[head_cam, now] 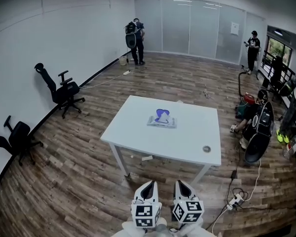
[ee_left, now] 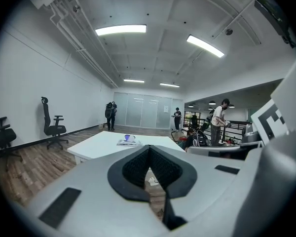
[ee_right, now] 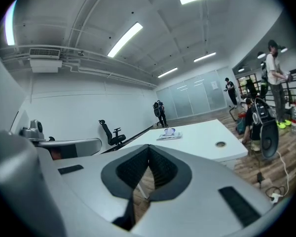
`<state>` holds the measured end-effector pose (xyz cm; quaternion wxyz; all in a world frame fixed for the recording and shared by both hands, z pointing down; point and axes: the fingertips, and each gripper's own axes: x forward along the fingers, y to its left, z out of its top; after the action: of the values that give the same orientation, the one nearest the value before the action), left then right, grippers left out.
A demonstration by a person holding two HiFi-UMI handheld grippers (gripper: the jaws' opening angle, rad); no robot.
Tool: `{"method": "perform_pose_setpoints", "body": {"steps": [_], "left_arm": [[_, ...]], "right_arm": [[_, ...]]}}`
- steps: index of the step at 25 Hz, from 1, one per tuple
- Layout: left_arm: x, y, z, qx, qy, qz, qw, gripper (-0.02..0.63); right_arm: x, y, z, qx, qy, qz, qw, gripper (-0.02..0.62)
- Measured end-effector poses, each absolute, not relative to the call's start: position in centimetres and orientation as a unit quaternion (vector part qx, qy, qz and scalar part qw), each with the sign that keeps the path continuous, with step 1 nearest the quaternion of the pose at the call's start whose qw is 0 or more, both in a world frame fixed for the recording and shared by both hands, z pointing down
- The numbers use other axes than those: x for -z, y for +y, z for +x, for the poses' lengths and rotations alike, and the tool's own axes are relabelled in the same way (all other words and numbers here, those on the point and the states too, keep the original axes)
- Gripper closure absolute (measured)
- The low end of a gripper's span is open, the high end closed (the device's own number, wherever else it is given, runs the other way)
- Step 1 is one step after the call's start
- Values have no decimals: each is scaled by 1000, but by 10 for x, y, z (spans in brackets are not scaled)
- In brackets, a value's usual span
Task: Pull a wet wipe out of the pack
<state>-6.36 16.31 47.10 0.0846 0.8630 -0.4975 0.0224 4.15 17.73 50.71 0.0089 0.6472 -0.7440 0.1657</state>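
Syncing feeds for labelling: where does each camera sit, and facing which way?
Head view: on the person's head, facing down at the table and wipe pack; left gripper and right gripper at bottom.
Left gripper view: on that gripper, along its shut jaws toward the table.
Right gripper view: likewise, its own shut jaws in front.
All three share the wipe pack.

No print is legible; the wall notice (head_cam: 235, 28) seems too small.

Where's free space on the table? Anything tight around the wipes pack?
The table is bare all round the wet wipe pack, widest between the pack and the near edge. A cable hole sits by its near right corner. Crowded only on the floor at right: seated person, power strip.
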Motion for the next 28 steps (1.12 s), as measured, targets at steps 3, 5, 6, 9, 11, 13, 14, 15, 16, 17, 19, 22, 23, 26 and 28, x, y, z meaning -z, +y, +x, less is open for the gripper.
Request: {"method": "perform_pose_setpoints", "body": {"steps": [3,5,6,9,11,13,14,15,16,17,19,22,23,26,28], "left_arm": [[-470,152,-56,-22,-500,862,84,609],[-471,144,-51,-23,-501,861,83,609],[-471,140,-49,-24,-501,861,84,609],[-472,129,-46,-25,-505,858,85,609],[-472,122,-44,-24,-507,857,85,609],[-473,115,-42,-26,-508,856,86,609],[-473,111,-41,-27,-509,856,86,609],[-474,107,-39,-28,-510,855,86,609],[-475,104,-37,-29,-511,855,87,609],[-476,100,-35,-30,-512,854,86,609],[-476,92,-31,-31,-514,853,86,609],[-475,78,-28,-32,-517,851,85,609],[-476,74,-27,-33,-518,850,85,609],[-476,62,-24,-32,-521,849,85,609],[-477,54,-21,-34,-523,847,86,609]], "right_arm": [[-507,166,49,-166,-746,645,9,586],[-508,158,54,-168,-747,644,10,586],[-508,153,56,-169,-747,643,10,586],[-508,142,60,-170,-749,640,12,586],[-508,134,63,-170,-750,639,12,586],[-509,126,65,-171,-751,638,13,586],[-510,122,66,-172,-752,637,14,586],[-511,118,67,-173,-753,635,15,586],[-512,114,69,-174,-754,634,16,586],[-513,110,71,-175,-755,632,17,586],[-513,101,75,-175,-756,631,17,586],[-512,87,79,-175,-758,629,15,586],[-511,82,79,-175,-758,628,14,586],[-512,69,82,-178,-761,624,14,586],[-513,62,84,-178,-762,623,14,586]]}}
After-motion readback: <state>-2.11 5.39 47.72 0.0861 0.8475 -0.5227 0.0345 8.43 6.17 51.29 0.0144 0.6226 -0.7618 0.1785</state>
